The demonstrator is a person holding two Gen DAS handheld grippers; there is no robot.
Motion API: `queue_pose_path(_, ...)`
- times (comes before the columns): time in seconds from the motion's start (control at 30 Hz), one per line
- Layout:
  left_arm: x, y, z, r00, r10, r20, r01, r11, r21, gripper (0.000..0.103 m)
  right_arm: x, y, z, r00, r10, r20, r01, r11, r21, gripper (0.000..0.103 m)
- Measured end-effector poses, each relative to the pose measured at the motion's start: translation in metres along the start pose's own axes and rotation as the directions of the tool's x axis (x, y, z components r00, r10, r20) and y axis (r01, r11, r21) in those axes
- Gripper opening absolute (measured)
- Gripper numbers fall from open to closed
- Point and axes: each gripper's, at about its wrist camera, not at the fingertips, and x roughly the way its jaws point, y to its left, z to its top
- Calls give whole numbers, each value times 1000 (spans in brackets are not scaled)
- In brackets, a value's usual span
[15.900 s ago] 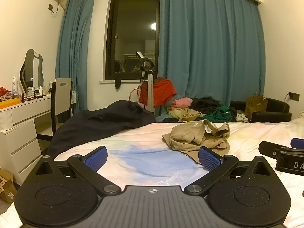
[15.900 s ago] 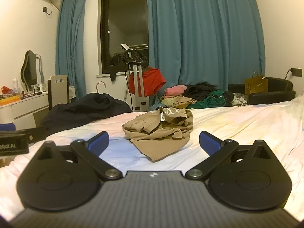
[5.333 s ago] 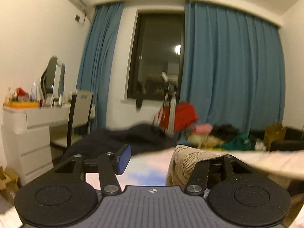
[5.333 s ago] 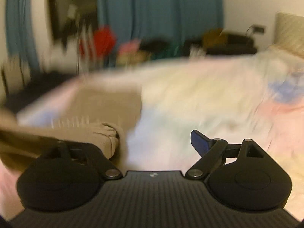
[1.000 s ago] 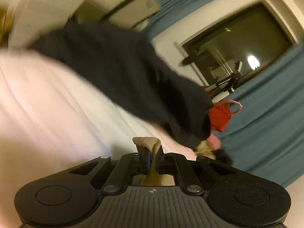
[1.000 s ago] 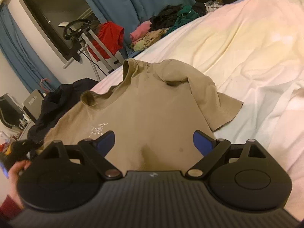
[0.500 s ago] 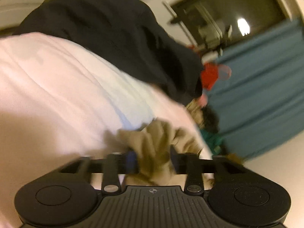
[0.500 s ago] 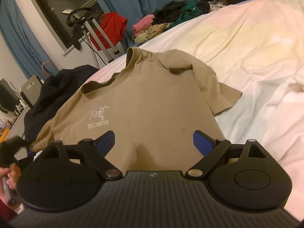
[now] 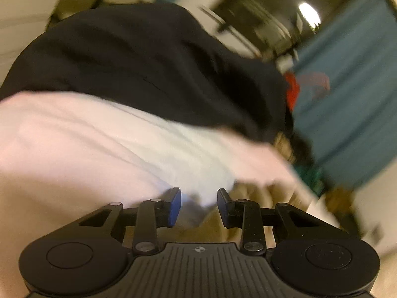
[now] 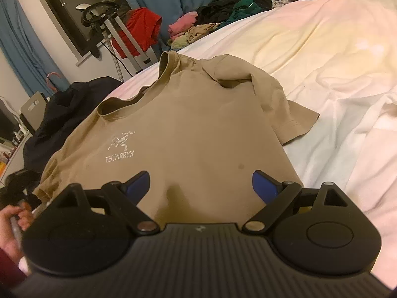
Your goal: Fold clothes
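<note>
A tan T-shirt (image 10: 198, 129) with a white chest logo lies spread face up on the bed (image 10: 335, 49), collar toward the far side. My right gripper (image 10: 201, 183) is open and empty, hovering over the shirt's lower part. In the blurred left wrist view my left gripper (image 9: 198, 204) is open with nothing between its pads, just above the white sheet (image 9: 111, 144); a tan edge of the shirt (image 9: 260, 193) shows to its right. In the right wrist view the hand holding the left gripper (image 10: 15, 213) is at the shirt's left sleeve.
A black garment (image 9: 148, 69) lies heaped on the bed's far left, also in the right wrist view (image 10: 59, 114). A pile of clothes (image 10: 211, 22), a stand with a red garment (image 10: 139, 29) and blue curtains lie beyond the bed.
My left gripper has let go of the tan sleeve, opened and drawn back from it. The right gripper stays open over the shirt, moved slightly closer.
</note>
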Motion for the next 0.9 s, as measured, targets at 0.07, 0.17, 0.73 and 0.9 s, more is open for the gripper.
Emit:
queue_pose_path(0.07, 11, -8, -4, 998, -27, -59, 30, 998, 52, 33, 1, 1, 0, 1000, -3, -3, 3, 1000, -1, 91)
queue_pose_path(0.17, 21, -15, -9, 993, -69, -101, 76, 994, 74, 40, 4, 3, 0, 1000, -6, -5, 6, 1000, -12, 91)
queue_pose_path(0.73, -47, -54, 32, 959, 100, 266, -218, 858, 464, 6, 8, 7, 1, 1000, -5, -9, 5, 1000, -3, 91)
queue_pose_path(0.9, -21, -55, 46, 949, 211, 236, -298, 846, 443, 12, 6, 8, 3, 1000, -12, 3, 12, 1000, -12, 91)
